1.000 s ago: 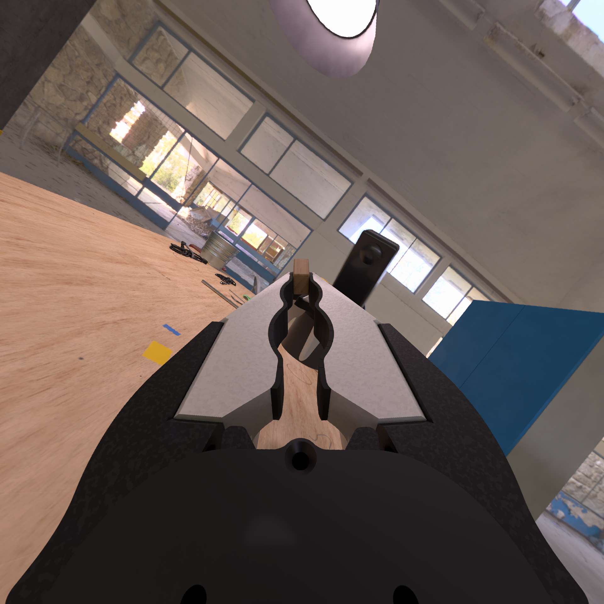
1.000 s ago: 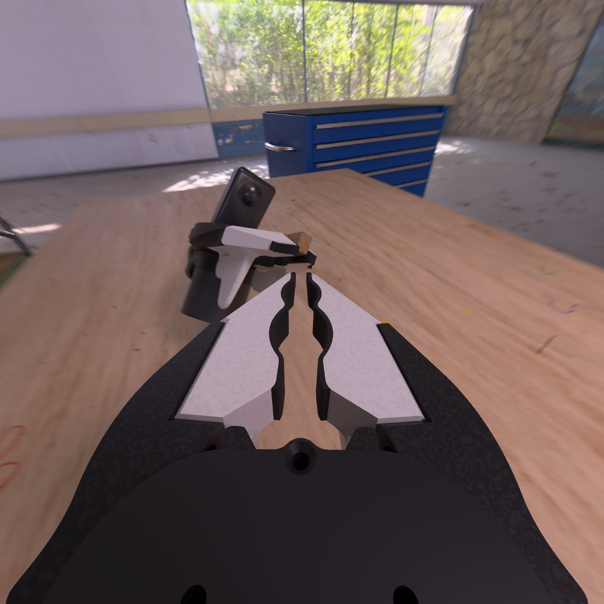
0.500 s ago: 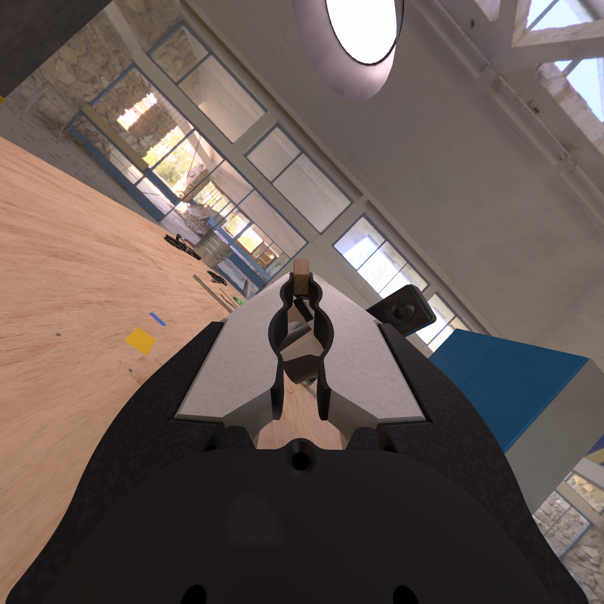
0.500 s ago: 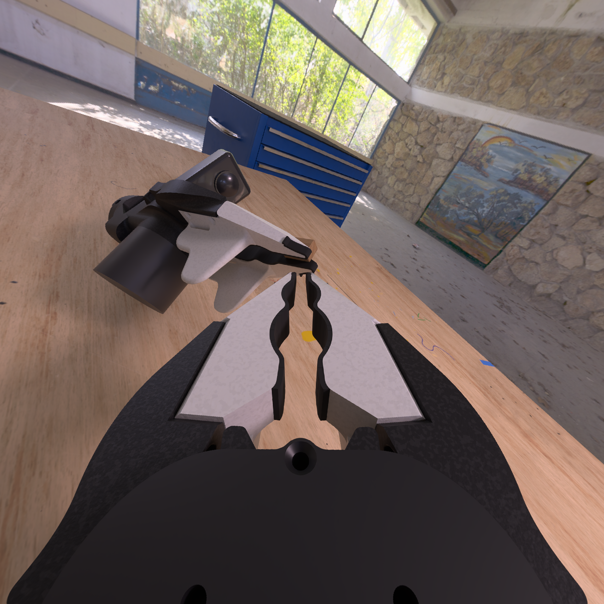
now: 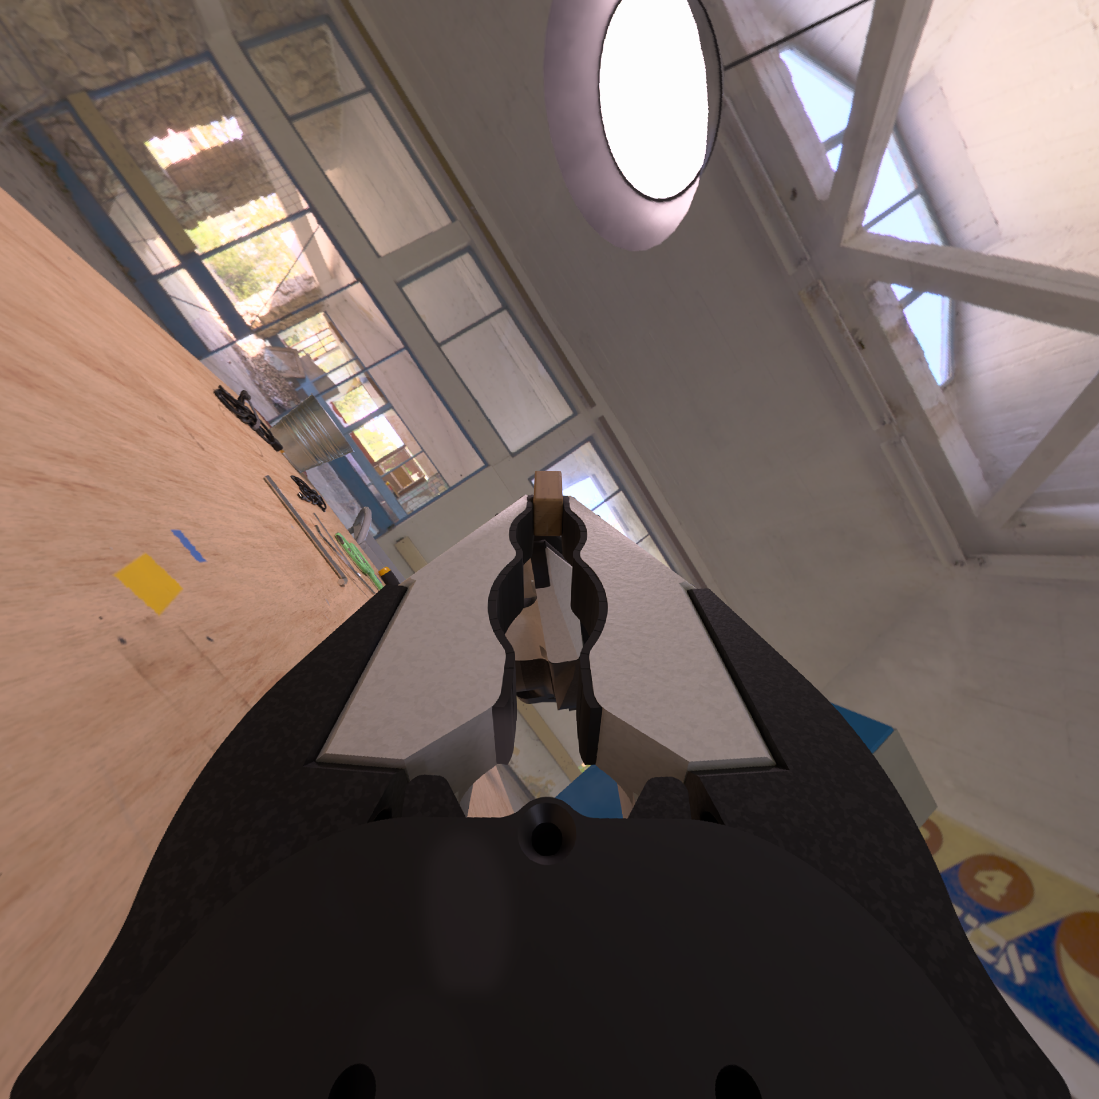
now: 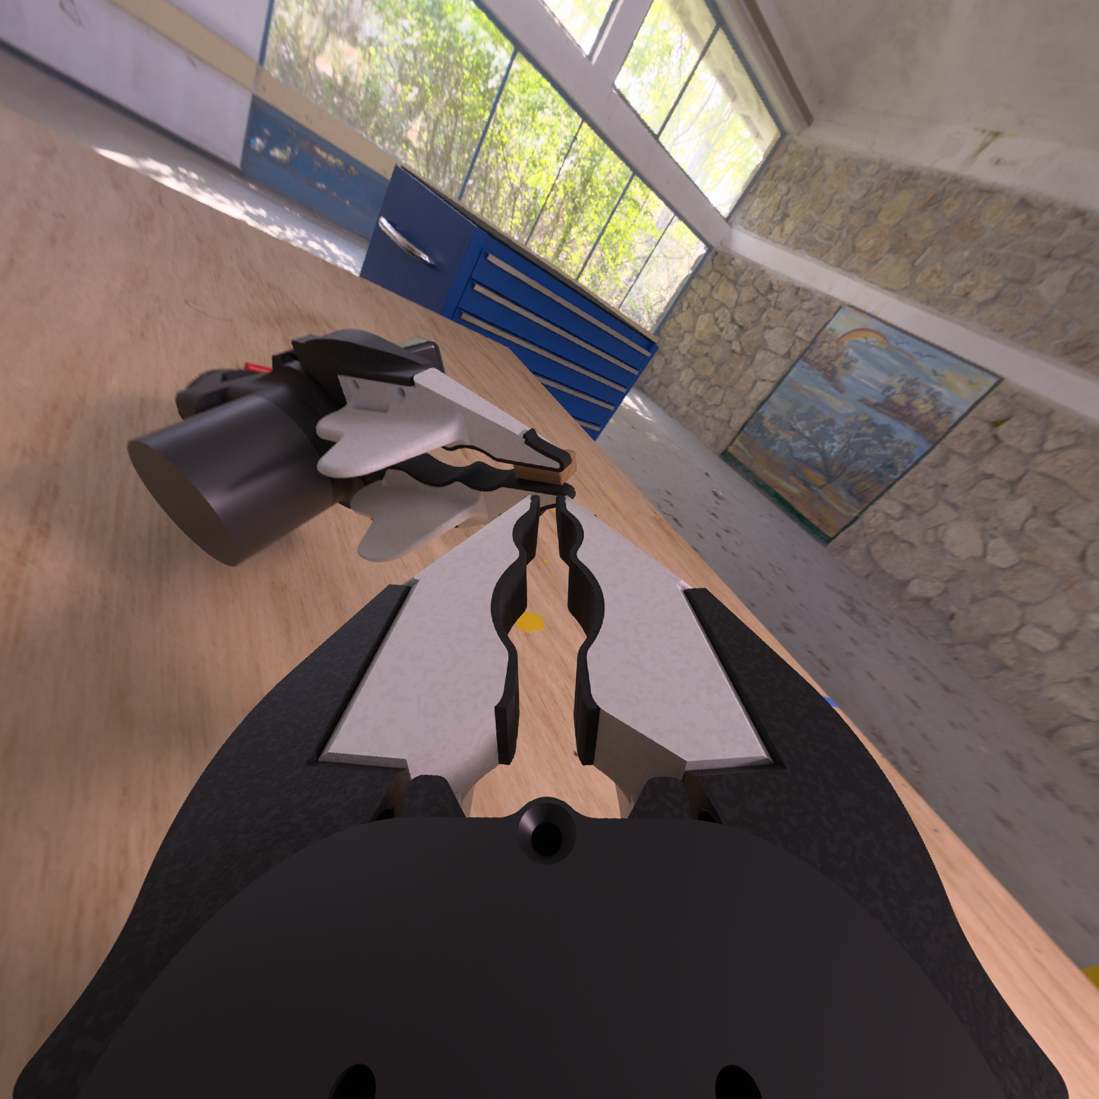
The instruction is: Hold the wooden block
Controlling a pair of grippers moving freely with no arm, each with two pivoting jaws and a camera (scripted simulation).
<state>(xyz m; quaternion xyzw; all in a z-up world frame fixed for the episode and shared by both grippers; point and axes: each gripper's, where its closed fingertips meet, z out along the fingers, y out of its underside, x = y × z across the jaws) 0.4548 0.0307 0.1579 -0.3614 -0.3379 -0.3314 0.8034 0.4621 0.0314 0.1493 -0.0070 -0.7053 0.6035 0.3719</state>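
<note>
The small wooden block (image 5: 548,502) is pinched between the tips of my left gripper (image 5: 548,512), which is shut on it and holds it in the air, pointing up toward the ceiling. In the right wrist view the left gripper (image 6: 556,473) lies side-on above the table with the block (image 6: 542,474) at its tips. My right gripper (image 6: 546,505) is empty, its jaws a narrow gap apart, its tips just under the left gripper's lower fingertip. One of its white fingers (image 5: 556,606) shows through the left gripper's jaws.
The wooden table (image 6: 119,654) spreads below both grippers. A blue drawer cabinet (image 6: 535,333) stands past its far edge. In the left wrist view a metal bucket (image 5: 312,440), a thin metal rod (image 5: 303,535) and a yellow patch (image 5: 148,583) are at the table's far side.
The left gripper has tilted further up toward the ceiling, still gripping the block. The right gripper has rolled and stayed close under the left gripper's tips, its jaw gap unchanged.
</note>
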